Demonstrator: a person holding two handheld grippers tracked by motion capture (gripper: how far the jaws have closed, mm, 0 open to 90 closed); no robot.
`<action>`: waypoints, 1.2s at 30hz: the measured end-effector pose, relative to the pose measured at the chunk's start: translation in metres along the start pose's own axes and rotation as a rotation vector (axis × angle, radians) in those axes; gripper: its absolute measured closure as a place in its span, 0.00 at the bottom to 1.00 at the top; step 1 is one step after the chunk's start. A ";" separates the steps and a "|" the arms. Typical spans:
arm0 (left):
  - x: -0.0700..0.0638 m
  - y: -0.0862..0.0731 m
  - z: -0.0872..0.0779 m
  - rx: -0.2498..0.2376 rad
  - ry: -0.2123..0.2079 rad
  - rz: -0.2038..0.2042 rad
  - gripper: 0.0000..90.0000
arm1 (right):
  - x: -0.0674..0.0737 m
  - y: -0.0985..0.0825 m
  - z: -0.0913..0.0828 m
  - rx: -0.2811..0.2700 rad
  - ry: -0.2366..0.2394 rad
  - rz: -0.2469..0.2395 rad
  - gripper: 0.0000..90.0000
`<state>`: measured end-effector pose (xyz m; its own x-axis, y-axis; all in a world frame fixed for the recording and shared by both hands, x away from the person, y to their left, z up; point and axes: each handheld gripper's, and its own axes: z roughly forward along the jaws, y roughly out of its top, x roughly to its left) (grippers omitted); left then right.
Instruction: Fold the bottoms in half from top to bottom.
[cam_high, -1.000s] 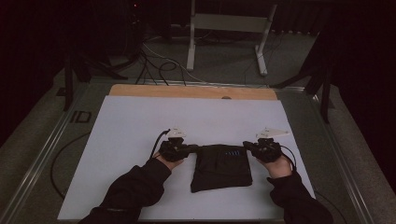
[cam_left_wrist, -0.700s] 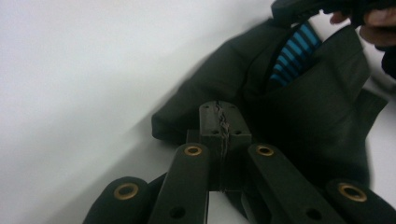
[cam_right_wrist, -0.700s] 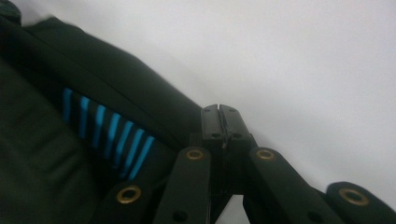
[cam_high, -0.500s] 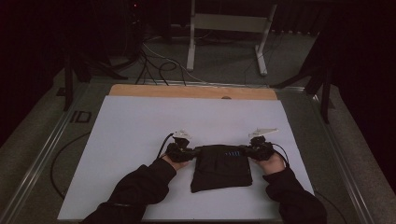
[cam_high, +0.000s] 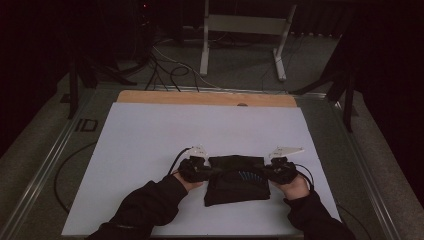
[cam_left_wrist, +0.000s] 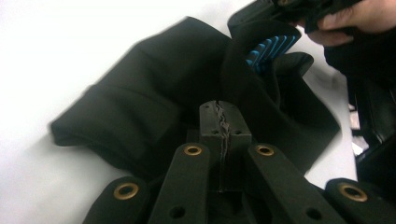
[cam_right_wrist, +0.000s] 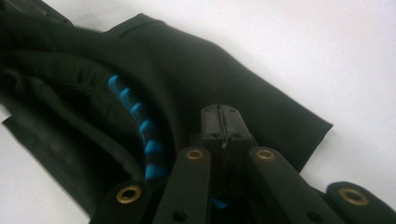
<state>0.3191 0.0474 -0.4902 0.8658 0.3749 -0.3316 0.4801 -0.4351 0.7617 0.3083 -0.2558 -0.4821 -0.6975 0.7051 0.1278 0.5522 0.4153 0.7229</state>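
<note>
With my left gripper (cam_left_wrist: 220, 122) and right gripper (cam_right_wrist: 223, 125) each clamped tight on an edge of the black garment (cam_high: 235, 180) at lower centre, uneven pulling could slip the thin fabric free.

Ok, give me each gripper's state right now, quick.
Left gripper: fingers closed, pinching the black garment at its edge.
Right gripper: fingers closed, pinching the same garment by the blue stripes.

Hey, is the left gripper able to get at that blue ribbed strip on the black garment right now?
Probably not yet: the left gripper is shut on the black garment, and the blue ribbed strip lies nearer the right gripper.
</note>
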 end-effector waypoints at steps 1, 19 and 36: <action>-0.003 0.000 -0.001 0.001 -0.008 0.006 0.99 | 0.004 -0.001 -0.002 -0.006 0.019 0.004 1.00; -0.033 -0.009 -0.013 -0.015 -0.028 0.068 0.75 | 0.043 -0.018 -0.023 -0.011 0.043 -0.056 1.00; -0.042 -0.021 0.007 0.124 -0.010 0.137 0.99 | 0.045 -0.035 -0.023 0.092 0.017 -0.035 1.00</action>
<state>0.2740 0.0355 -0.4961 0.9253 0.2972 -0.2354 0.3707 -0.5791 0.7261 0.2470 -0.2514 -0.4862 -0.7242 0.6799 0.1153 0.5666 0.4913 0.6615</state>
